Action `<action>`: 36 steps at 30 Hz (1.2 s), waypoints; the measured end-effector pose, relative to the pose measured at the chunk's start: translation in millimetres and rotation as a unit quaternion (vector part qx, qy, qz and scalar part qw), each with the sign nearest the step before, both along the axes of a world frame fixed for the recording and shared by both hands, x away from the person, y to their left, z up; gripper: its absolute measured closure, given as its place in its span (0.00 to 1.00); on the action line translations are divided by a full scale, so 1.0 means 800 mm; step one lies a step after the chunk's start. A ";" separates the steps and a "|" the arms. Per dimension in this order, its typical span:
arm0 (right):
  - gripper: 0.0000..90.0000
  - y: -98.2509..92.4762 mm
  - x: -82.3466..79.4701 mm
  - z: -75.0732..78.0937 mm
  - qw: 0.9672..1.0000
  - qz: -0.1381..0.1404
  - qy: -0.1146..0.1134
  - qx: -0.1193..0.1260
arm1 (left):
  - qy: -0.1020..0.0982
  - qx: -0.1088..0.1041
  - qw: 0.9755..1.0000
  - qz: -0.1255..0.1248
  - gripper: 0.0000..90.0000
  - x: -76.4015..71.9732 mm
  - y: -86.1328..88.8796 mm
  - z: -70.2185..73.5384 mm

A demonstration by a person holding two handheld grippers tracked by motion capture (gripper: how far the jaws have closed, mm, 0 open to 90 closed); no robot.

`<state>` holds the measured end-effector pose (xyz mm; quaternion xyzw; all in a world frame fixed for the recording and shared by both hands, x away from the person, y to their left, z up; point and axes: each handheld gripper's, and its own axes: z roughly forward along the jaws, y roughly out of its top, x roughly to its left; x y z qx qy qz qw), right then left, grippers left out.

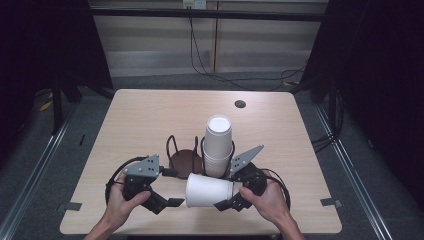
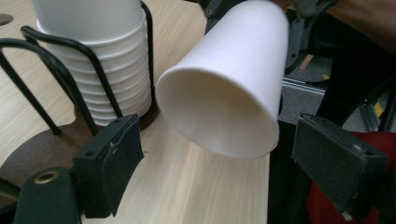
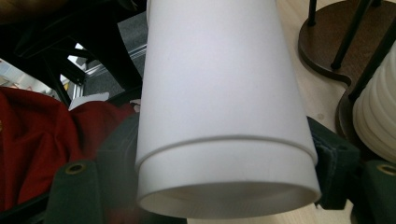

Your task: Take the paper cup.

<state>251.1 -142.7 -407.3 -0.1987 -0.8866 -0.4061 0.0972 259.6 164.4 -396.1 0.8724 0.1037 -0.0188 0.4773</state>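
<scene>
High view first: I hold a white paper cup (image 1: 209,190) lying on its side above the near edge of the table (image 1: 140,120), its base toward my right gripper (image 1: 226,205) and its open mouth toward my left gripper (image 1: 176,202). Just behind it stands the wire cup holder (image 1: 182,159), one ring bare over its dark wooden base, the other carrying the stack of cups (image 1: 218,147).

Left gripper view: the cup's mouth (image 2: 217,112) faces me, and my two pads (image 2: 119,158) stand apart on either side of the rim without touching it — nothing is held here. This view shows the inside of the cup and the gap around its rim, which the view from above flattens out.

Right gripper view: the cup wall (image 3: 219,93) runs straight up between my jaws, and the dark pads (image 3: 329,154) press on its base end from both sides, so this gripper is clamped on the cup. The ridge near the base shows here.

To do this well, I judge I should keep the right-hand squeeze light so the wall does not buckle, then bring the left pads onto the rim squarely — not at a slant — before passing it over.
</scene>
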 end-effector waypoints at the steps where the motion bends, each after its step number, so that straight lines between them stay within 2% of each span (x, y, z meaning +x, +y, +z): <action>1: 0.29 -0.001 0.000 0.000 1.000 -0.002 -0.002 0.004 | 0.001 -0.002 1.000 0.003 0.17 0.000 0.000 -0.001; 6: 0.29 -0.008 0.000 0.000 1.000 -0.005 -0.008 0.028 | 0.005 -0.010 1.000 0.004 0.17 0.001 0.001 -0.008; 12: 0.29 -0.017 -0.002 0.005 0.998 -0.012 -0.028 0.060 | 0.013 -0.015 1.000 0.009 0.17 0.001 0.002 -0.016; 13: 0.29 -0.020 -0.002 0.006 0.997 -0.016 -0.032 0.071 | 0.012 -0.019 1.000 0.011 0.17 0.001 0.003 -0.017; 16: 0.29 -0.024 -0.001 0.004 0.995 -0.017 -0.021 0.092 | 0.015 -0.028 0.999 0.015 0.17 0.001 0.003 -0.020; 19: 0.29 -0.027 0.000 0.003 0.994 -0.022 -0.019 0.104 | 0.012 -0.036 0.999 0.016 0.17 -0.001 0.002 -0.021; 25: 0.29 -0.025 -0.003 0.004 0.990 -0.013 -0.038 0.139 | 0.023 -0.059 0.998 0.008 0.17 -0.005 -0.003 -0.021; 29: 0.29 -0.022 -0.005 0.005 0.989 -0.012 -0.044 0.140 | 0.021 -0.076 0.997 0.009 0.17 -0.008 -0.004 -0.017; 36: 0.29 -0.012 -0.004 0.000 0.991 -0.002 -0.040 0.125 | 0.013 -0.095 0.995 0.014 0.17 -0.007 -0.005 -0.015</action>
